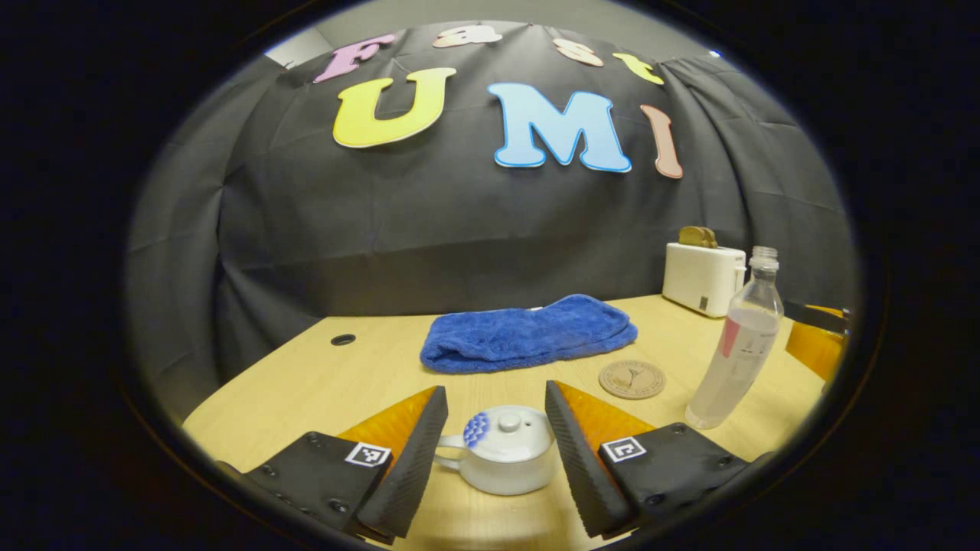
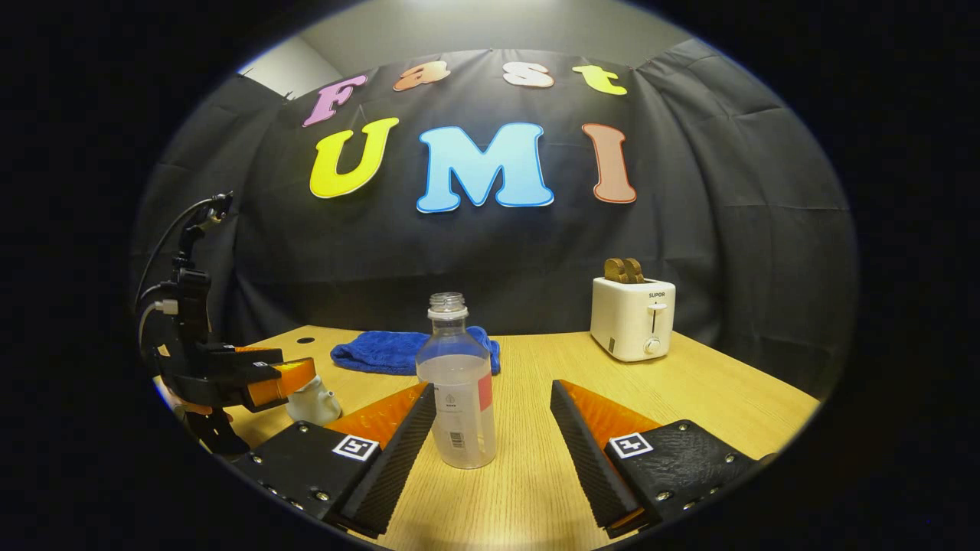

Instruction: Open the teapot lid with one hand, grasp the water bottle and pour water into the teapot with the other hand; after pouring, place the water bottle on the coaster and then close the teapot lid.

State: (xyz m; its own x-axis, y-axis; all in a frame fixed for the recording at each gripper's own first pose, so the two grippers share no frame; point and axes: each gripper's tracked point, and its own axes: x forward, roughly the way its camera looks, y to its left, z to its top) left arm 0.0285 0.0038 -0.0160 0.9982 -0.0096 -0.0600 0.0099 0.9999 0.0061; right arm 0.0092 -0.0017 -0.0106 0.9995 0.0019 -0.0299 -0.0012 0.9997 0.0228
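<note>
Two grippers spread wide, left gripper flanking lidded white teapot, right gripper flanking uncapped, seemingly part-filled water bottle.

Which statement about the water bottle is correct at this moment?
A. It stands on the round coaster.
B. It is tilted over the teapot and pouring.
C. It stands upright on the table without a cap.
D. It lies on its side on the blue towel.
C: the water bottle stands upright on the table with its neck open, between the spread fingers of the right tool, apart from the coaster.
</note>
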